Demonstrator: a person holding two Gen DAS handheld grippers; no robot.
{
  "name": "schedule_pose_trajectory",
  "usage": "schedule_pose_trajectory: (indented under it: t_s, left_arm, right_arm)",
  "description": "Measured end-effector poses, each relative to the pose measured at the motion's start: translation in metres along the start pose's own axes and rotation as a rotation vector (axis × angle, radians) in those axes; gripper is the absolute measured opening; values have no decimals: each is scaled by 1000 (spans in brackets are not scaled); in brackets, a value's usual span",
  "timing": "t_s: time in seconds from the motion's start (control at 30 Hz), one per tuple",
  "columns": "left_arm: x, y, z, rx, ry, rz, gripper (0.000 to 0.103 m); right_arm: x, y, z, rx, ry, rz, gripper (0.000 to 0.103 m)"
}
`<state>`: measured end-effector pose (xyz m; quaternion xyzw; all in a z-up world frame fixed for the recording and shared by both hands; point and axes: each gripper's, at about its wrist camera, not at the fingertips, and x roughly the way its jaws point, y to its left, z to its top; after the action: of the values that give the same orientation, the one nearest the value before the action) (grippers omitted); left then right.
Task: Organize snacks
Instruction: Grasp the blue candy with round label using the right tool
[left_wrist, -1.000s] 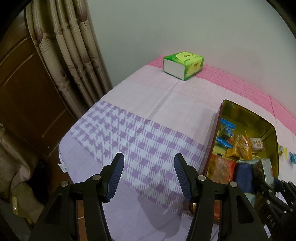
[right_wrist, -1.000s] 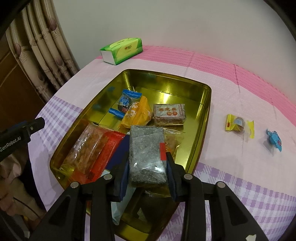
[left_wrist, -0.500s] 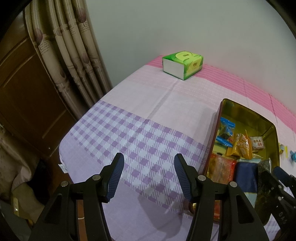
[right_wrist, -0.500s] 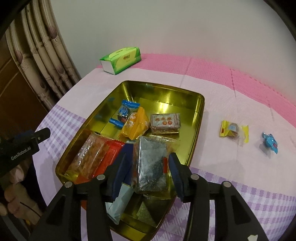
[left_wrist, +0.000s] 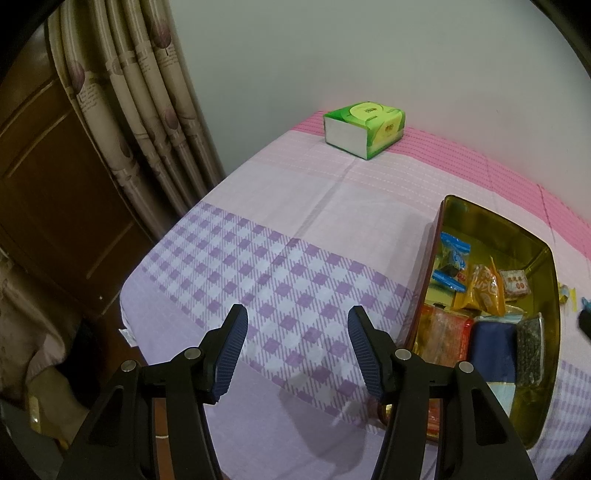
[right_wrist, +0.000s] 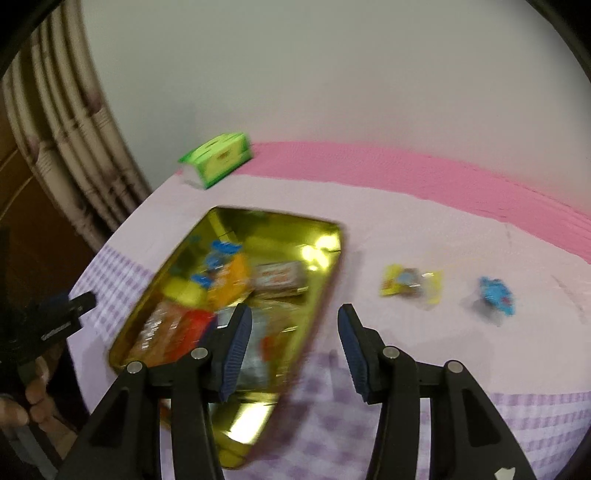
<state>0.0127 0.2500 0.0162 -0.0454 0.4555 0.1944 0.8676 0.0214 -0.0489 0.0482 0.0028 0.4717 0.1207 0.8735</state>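
A gold tin tray (right_wrist: 325, 273) holds several snack packets; it also shows in the left wrist view (left_wrist: 550, 280). A dark seed packet (left_wrist: 530, 347) lies at the tray's near right side. A yellow wrapped snack (right_wrist: 412, 284) and a blue wrapped candy (right_wrist: 496, 295) lie on the cloth to the right of the tray. My right gripper (right_wrist: 295, 350) is open and empty, above the tray's near right edge; this view is blurred. My left gripper (left_wrist: 295, 352) is open and empty over the purple checked cloth, left of the tray.
A green tissue box (left_wrist: 365, 131) stands at the far edge near the wall. Curtains (left_wrist: 140, 110) and a wooden door (left_wrist: 44, 192) are on the left, past the table's left edge (left_wrist: 147, 266). The pink and purple cloth (left_wrist: 332, 206) covers the table.
My right gripper has opened and let go of the dark seed packet, which now lies in the tray. The gripper has pulled back and swung right. The left gripper has not moved.
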Motion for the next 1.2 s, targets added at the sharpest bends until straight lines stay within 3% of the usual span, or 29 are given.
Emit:
schedule_pose_trajectory:
  t_s: [0.27,0.6,0.8,1.03,1.2]
  left_arm:
    - [2,0,-1,18,4,2,58]
    - [6,-3,-1,37,13,3,58]
    - [10,1,0,35,23,-1,58]
    - [11,2,1,37,26,3,58]
    - [13,-1,-1,45,23,23,58]
  right_arm:
    - [3,-106,24,139,31,-173,46]
    - [50,-194,56,328,225,-229,46]
    - [76,-201,55,346,316,-260,46]
    - [76,-196,35,306,334,-266,46]
    - [73,-195,22,303,307,-252,34]
